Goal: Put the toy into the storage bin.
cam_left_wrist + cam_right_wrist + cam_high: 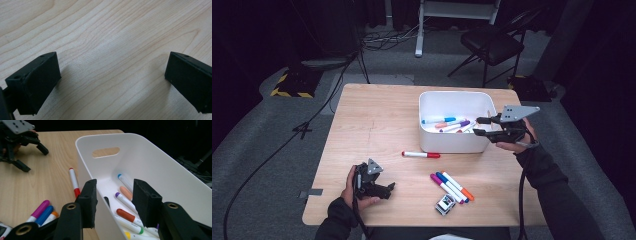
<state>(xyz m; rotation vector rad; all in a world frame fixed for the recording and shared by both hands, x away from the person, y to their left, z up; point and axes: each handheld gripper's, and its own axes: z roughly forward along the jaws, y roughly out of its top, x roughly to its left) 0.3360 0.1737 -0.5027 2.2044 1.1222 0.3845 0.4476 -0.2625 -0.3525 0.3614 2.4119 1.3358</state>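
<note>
Right gripper (115, 202), jaws partly apart and holding nothing, straddles the white bin's (87, 160) near wall above the stored markers (126, 202); lowering here risks striking the rim and shifting the bin.

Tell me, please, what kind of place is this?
Probably a recording studio or lab, not a home. A small wooden table stands on grey carpet among dark surroundings, cables run across the floor, and a black folding chair stands behind. A white bin holds markers.
</note>
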